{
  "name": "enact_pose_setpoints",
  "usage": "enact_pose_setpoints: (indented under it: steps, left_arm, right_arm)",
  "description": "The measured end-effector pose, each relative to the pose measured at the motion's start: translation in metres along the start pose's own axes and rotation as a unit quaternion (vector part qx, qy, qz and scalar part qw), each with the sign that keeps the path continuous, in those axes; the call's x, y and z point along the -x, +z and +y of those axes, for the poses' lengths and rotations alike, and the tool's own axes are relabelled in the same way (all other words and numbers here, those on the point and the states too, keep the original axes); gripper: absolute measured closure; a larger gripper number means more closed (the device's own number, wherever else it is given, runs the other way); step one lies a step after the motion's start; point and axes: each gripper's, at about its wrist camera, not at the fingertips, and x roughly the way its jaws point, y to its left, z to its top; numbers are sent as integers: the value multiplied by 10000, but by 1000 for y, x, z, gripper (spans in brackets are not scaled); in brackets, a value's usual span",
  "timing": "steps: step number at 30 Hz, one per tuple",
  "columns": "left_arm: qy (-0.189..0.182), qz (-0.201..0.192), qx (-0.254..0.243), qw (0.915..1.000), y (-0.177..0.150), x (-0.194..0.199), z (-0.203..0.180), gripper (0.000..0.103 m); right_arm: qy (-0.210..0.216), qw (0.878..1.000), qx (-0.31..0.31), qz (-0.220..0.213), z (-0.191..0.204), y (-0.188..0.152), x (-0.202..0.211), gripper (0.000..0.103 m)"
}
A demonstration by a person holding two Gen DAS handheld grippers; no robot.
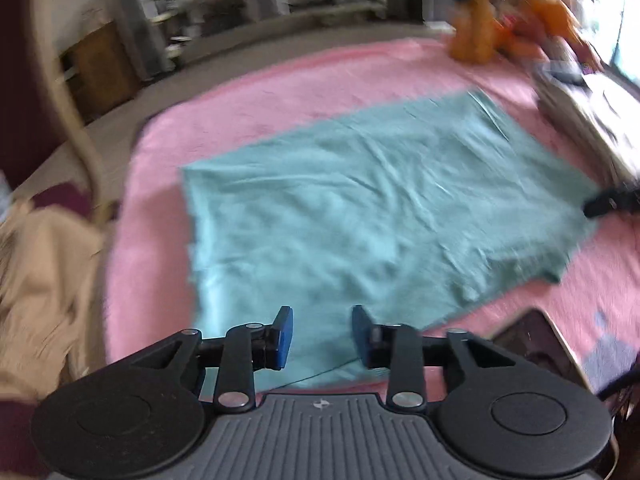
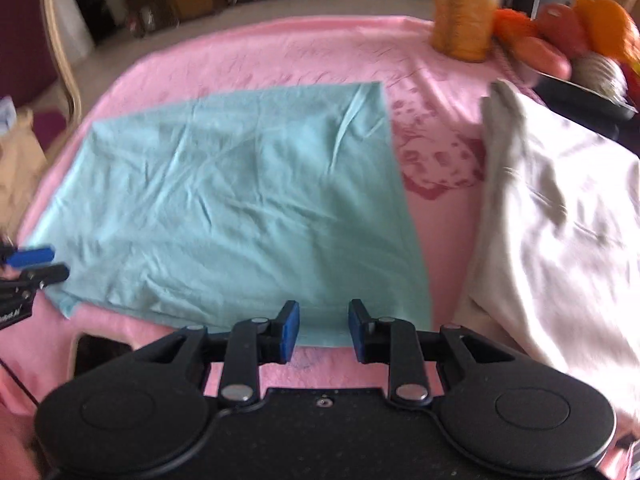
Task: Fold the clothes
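You poised both grippers over the teal cloth [image 1: 360, 208] – nothing held.
Left hand-held gripper [image 1: 322, 336] and right hand-held gripper [image 2: 323, 330] hung part-open above its near edge – presumably to fold it.

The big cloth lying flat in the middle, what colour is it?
The flat cloth is light teal, a blue-green. It shows best in the right wrist view.
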Motion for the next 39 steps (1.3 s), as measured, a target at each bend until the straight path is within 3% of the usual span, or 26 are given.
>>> enact_pose_setpoints:
  steps: [3,7,13,19,23,29,33,39]
  left_arm:
    - [262,-55,493,9984,-1,0,20,67]
    - [390,188,668,9968,2,-18,30,68]
    - [584,533,470,9958,0,-34,28,67]
    - [676,541,319,9957,-2,-33,25,67]
    - [608,569,429,9956,-1,-33,29,67]
    - [600,353,466,9965,-4,-12,30,67]
    - [201,-173,554,9981,1,2,28,67]
    - [726,350,508,9955,5,-35,24,67]
  right_arm:
    - [308,9990,-200,-251,2,6,5,76]
    - [709,9968,78,-352,25,22,-11,76]
    - [1201,9906,576,-299,61,38,-40,76]
    - [1807,9780,1042,-108,93,41,-68,76]
    - [1668,9771,1322,31,98,34,-69,77]
    - [1297,9805,1290,720,75,13,-33,77]
    - [1205,9908,431,431,38,11,-1,73]
    - [339,9988,-357,13,5,18,-16,78]
